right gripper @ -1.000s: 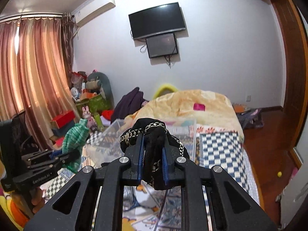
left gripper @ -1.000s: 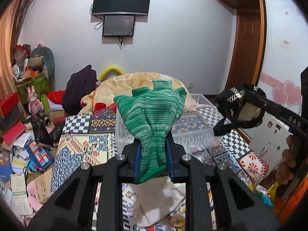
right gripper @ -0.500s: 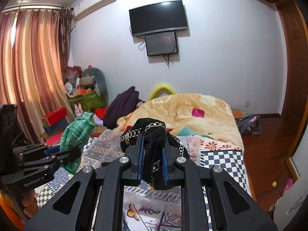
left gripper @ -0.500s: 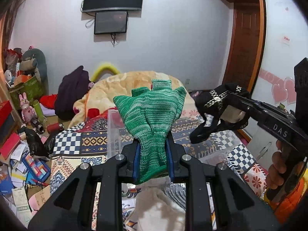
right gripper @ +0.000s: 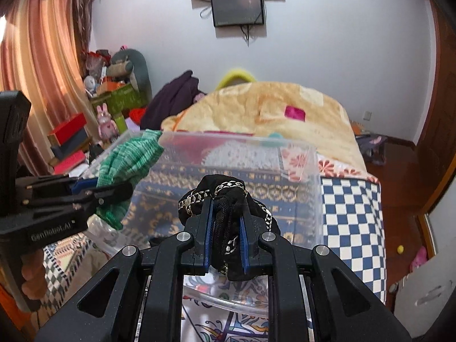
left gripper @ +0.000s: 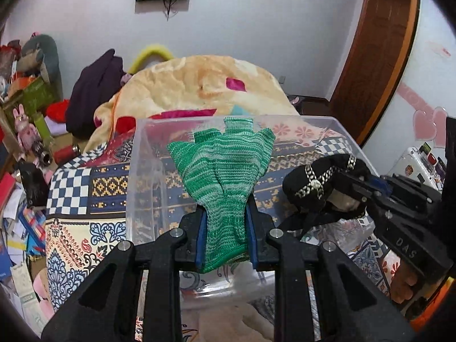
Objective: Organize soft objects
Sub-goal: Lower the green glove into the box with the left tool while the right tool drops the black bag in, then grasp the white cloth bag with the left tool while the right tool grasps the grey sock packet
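My left gripper (left gripper: pixel 225 228) is shut on a green knitted glove (left gripper: pixel 222 171), held over a clear plastic storage bin (left gripper: pixel 142 154) on the bed. My right gripper (right gripper: pixel 226 228) is shut on a black fabric piece with gold chain trim (right gripper: pixel 225 196), also over the bin (right gripper: pixel 310 176). The right gripper with the black piece (left gripper: pixel 316 182) shows at the right of the left wrist view. The left gripper with the glove (right gripper: pixel 128 159) shows at the left of the right wrist view. A white cloth (left gripper: pixel 228 325) lies below the bin's near edge.
The bed has a patterned quilt (left gripper: pixel 85 188) and a yellow blanket (left gripper: pixel 199 85) behind the bin. A dark garment (left gripper: pixel 97 85) lies at the back left. Boxes, toys and papers (left gripper: pixel 25 142) crowd the left side. A wooden door (left gripper: pixel 379 57) stands right.
Both grippers have moved forward and down toward the clear bin, which now fills the middle of both views. Each stays shut on its item.
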The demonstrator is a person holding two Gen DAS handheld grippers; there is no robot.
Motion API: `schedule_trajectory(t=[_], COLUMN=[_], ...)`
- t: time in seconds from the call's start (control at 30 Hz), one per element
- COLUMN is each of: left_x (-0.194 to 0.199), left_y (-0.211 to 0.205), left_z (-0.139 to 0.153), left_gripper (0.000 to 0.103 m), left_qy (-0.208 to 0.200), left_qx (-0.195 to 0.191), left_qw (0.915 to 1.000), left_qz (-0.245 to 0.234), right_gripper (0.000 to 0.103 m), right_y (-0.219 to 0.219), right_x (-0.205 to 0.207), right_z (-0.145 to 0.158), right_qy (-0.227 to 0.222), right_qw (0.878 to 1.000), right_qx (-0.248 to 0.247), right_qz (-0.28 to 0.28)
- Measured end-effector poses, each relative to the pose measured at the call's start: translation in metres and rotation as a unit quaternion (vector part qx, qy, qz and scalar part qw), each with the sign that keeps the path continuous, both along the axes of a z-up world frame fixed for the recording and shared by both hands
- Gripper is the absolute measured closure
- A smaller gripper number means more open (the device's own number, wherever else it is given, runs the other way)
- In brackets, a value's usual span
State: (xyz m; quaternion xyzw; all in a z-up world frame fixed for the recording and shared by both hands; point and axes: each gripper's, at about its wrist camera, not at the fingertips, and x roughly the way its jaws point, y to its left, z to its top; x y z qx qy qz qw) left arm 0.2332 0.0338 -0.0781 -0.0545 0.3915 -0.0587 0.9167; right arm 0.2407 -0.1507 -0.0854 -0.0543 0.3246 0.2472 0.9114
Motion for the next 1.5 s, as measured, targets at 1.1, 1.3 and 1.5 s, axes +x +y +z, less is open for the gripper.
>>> schedule_trajectory(t=[1.1, 1.3, 1.5], left_x=[-0.117, -0.122, -0.122], left_y=[-0.008, 0.002, 0.01], left_z=[0.046, 0.017, -0.017], left_gripper=[0.002, 0.002, 0.002], left_qy=[-0.127, -0.088, -0.04], left_qx=[0.043, 0.057, 0.053], left_qw=[0.9909, 0.9944, 0.9978], left_qz=[-0.006, 0.005, 0.007], right_gripper=[0.019, 0.019, 0.019], right_y=[-0.008, -0.009, 0.0], right_x=[-0.068, -0.067, -0.071], right_z=[0.024, 0.004, -0.015], right_qy=[-0.048, -0.011, 0.016], right_qw=[0.997, 0.998, 0.998], right_qx=[0.035, 0.041, 0.027], right_qz=[0.043, 0.047, 0.063])
